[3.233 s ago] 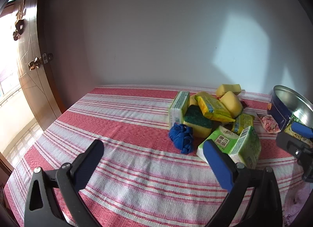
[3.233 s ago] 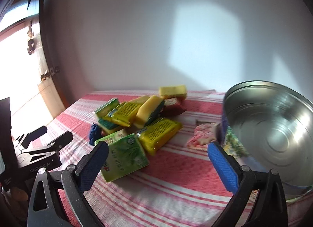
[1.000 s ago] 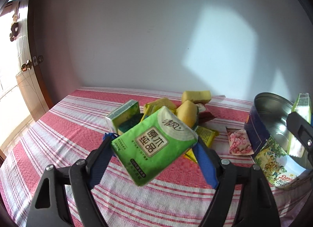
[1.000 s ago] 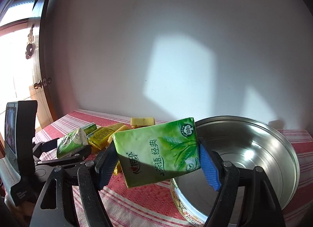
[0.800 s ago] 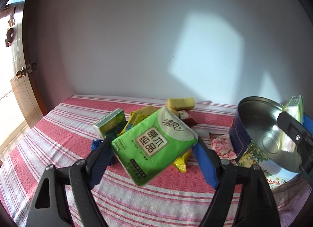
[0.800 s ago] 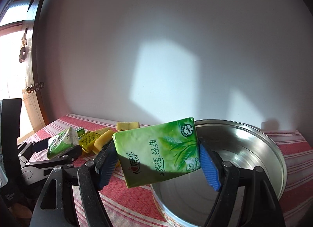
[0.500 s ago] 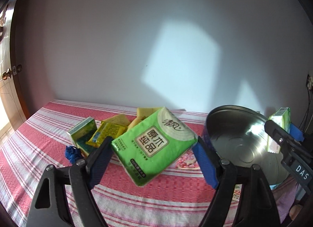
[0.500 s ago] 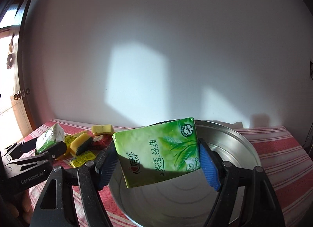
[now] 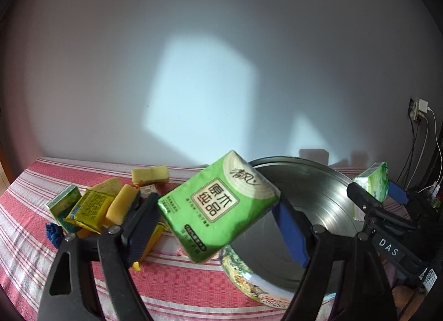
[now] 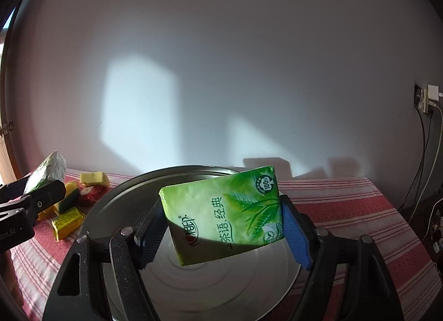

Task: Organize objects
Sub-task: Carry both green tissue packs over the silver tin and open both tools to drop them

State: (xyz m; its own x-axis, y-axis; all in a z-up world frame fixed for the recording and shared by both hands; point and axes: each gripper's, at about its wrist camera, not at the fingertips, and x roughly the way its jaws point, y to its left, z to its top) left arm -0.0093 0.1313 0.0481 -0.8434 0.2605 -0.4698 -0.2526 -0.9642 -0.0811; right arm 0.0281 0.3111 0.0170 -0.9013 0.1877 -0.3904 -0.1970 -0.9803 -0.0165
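My left gripper [image 9: 218, 226] is shut on a green tissue pack [image 9: 218, 207] and holds it in the air at the left rim of the round metal tin [image 9: 326, 210]. My right gripper [image 10: 224, 226] is shut on a second green tissue pack [image 10: 227, 213] and holds it above the open tin [image 10: 210, 287]. The right gripper with its pack [image 9: 373, 185] also shows at the right in the left wrist view. The left gripper's pack [image 10: 45, 171] shows at the far left in the right wrist view.
A pile of yellow sponges [image 9: 121, 204], yellow packets [image 9: 88, 210], a green pack and a blue item [image 9: 54, 233] lies on the red striped cloth [image 9: 33, 182] left of the tin. A white wall stands behind. Cables and a socket [image 10: 426, 99] are at the right.
Both grippers, open and empty 3.2 s ago, are now shut on tissue packs. They have moved right towards the tin; the right pack now hangs over its inside.
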